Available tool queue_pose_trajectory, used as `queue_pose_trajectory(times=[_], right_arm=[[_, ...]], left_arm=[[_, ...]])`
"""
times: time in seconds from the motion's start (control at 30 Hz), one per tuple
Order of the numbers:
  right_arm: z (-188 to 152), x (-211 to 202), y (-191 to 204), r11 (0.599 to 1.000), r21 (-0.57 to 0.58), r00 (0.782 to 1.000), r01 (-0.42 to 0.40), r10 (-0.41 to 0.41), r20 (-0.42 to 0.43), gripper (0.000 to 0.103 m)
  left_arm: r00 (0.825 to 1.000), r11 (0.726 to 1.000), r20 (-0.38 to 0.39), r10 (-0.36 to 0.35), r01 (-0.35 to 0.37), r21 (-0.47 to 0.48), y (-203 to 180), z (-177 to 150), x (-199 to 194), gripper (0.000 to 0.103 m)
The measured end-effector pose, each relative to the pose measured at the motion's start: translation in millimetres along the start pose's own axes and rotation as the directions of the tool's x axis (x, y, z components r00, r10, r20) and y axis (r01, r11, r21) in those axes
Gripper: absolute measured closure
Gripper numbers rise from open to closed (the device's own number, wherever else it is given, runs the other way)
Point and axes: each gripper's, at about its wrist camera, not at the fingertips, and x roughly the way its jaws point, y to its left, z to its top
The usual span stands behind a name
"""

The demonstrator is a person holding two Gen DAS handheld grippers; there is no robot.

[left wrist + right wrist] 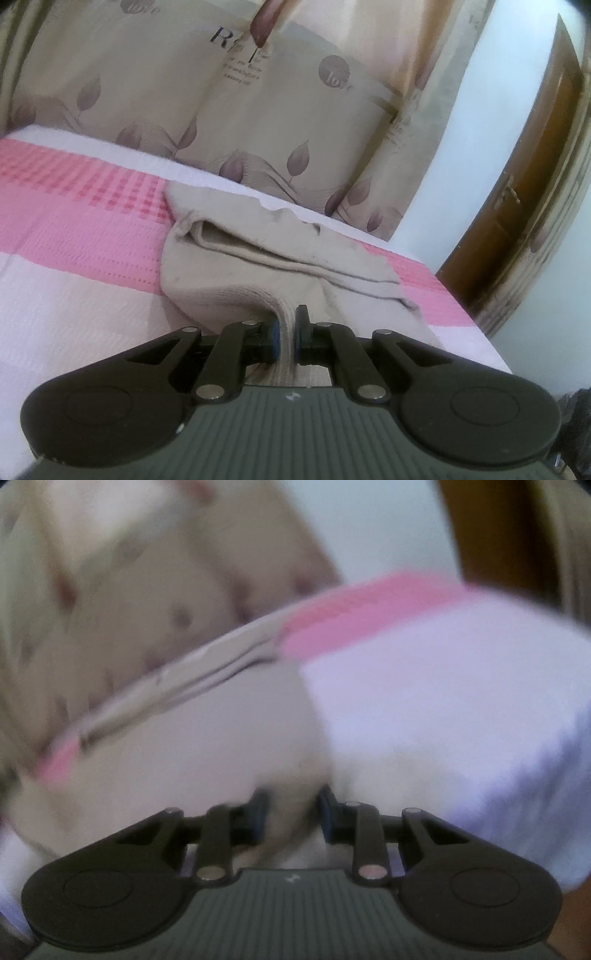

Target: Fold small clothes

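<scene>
On bed (pixel 74 236), beige cloth (pixel 236 258) lay part-folded. We had left gripper (pixel 286 332) pinching its near edge, raised into ridge, likely for next fold. Right gripper (pixel 291 812) pinched pale fabric too; view blurred, grip firmness uncertain.

A bed (pixel 74 236) is covered by a pink-and-white bedspread. Behind the bed, a beige curtain (pixel 229 118) printed with leaves and lettering is hung. To the bed's right, a white wall (pixel 476 155) and a brown wooden door (pixel 532 177) are seen.
</scene>
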Motion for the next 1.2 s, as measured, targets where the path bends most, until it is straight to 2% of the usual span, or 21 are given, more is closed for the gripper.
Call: queue_pose_trajectory(times=[0.07, 0.17, 0.2, 0.23, 0.3, 0.4, 0.47, 0.5, 0.53, 0.57, 0.63, 0.67, 0.7, 0.77, 0.93, 1.03, 1.13, 1.2], right_arm=[[-0.5, -12.6, -19.9, 0.994, 0.1, 0.999, -0.04, 0.038, 0.017, 0.075], [-3.1, -21.1, -25.2, 0.992, 0.114, 0.999, -0.049, 0.047, 0.022, 0.072], [-2.9, -21.3, -25.2, 0.992, 0.114, 0.998, -0.062, 0.058, 0.035, 0.065], [-1.9, -19.6, -25.0, 0.991, 0.112, 0.997, -0.072, 0.068, 0.04, 0.051], [1.3, -11.6, -23.0, 0.991, 0.096, 0.995, -0.094, 0.091, 0.039, 0.03], [8.2, 5.1, -15.1, 0.993, 0.038, 0.993, -0.114, 0.114, 0.011, 0.028], [8.2, 10.8, -5.8, 0.994, -0.046, 0.995, -0.102, 0.102, -0.004, 0.033], [7.9, 13.5, -1.2, 0.992, -0.081, 0.995, -0.095, 0.094, -0.022, 0.055], [5.7, 14.2, -0.5, 0.99, -0.091, 0.994, -0.105, 0.101, -0.048, 0.087], [4.9, 16.6, -1.5, 0.989, -0.085, 0.99, -0.124, 0.117, -0.075, 0.09], [5.4, 16.8, -2.9, 0.985, -0.07, 0.984, -0.161, 0.154, -0.09, 0.093], [8.1, 16.4, -7.4, 0.981, -0.023, 0.977, -0.193, 0.19, -0.095, 0.093], [12.7, 15.8, -15.5, 0.967, 0.061, 0.964, -0.246, 0.25, -0.084, 0.094], [19.4, 15.9, -21.8, 0.937, 0.152, 0.945, -0.313, 0.324, -0.05, 0.094], [47.1, 21.8, -23.3, 0.82, 0.319, 0.873, -0.475, 0.485, 0.054, 0.094], [66.5, 31.3, -17.1, 0.757, 0.364, 0.833, -0.543, 0.542, 0.114, 0.094], [85.3, 44.4, -11.7, 0.715, 0.39, 0.808, -0.58, 0.565, 0.165, 0.095], [97.4, 52.4, -7.8, 0.7, 0.397, 0.8, -0.593, 0.567, 0.196, 0.095]], left_arm=[[1.0, 1.0, -0.008, 0.002, -0.002, -0.01, 2.6, -0.9, 1.0, 0.096], [1.0, 1.0, -0.017, 0.005, -0.005, -0.012, 3.7, -2.7, 2.8, 0.096], [1.0, 1.0, -0.019, 0.007, -0.007, -0.008, 3.6, -3.8, 3.1, 0.096], [1.0, 1.0, -0.022, 0.009, -0.009, -0.004, 3.5, -4.4, 3.5, 0.096], [0.999, 1.0, -0.03, 0.013, -0.013, 0.001, 4.3, -5.7, 4.9, 0.096], [0.999, 1.0, -0.034, 0.019, -0.019, -0.001, 6.6, -7.2, 5.6, 0.096], [0.999, 1.0, -0.037, 0.022, -0.023, -0.01, 9.1, -8.6, 6.3, 0.096], [0.999, 1.0, -0.038, 0.024, -0.025, -0.013, 10.1, -9.6, 6.8, 0.096], [0.999, 1.0, -0.039, 0.027, -0.028, -0.015, 11.3, -10.7, 7.3, 0.096], [0.999, 0.999, -0.039, 0.031, -0.031, -0.015, 11.9, -11.7, 7.7, 0.096], [0.999, 0.999, -0.032, 0.036, -0.037, -0.014, 12.2, -12.7, 7.1, 0.096], [0.999, 0.999, -0.026, 0.034, -0.035, -0.013, 12.0, -12.0, 6.1, 0.096], [0.999, 0.999, -0.018, 0.03, -0.031, -0.013, 11.0, -11.0, 5.1, 0.096], [1.0, 1.0, 0.006, 0.024, -0.024, -0.019, 9.8, -6.9, 1.9, 0.096], [0.999, 1.0, 0.054, 0.007, -0.005, -0.029, 5.5, 10.0, 1.2, 0.096], [0.997, 1.0, 0.081, 0.008, -0.006, -0.025, 2.5, 19.0, 3.6, 0.096], [0.994, 0.999, 0.113, 0.007, -0.003, -0.037, 2.0, 30.4, 6.8, 0.096], [0.99, 0.999, 0.142, 0.016, -0.011, -0.038, 1.4, 38.7, 7.6, 0.096]])
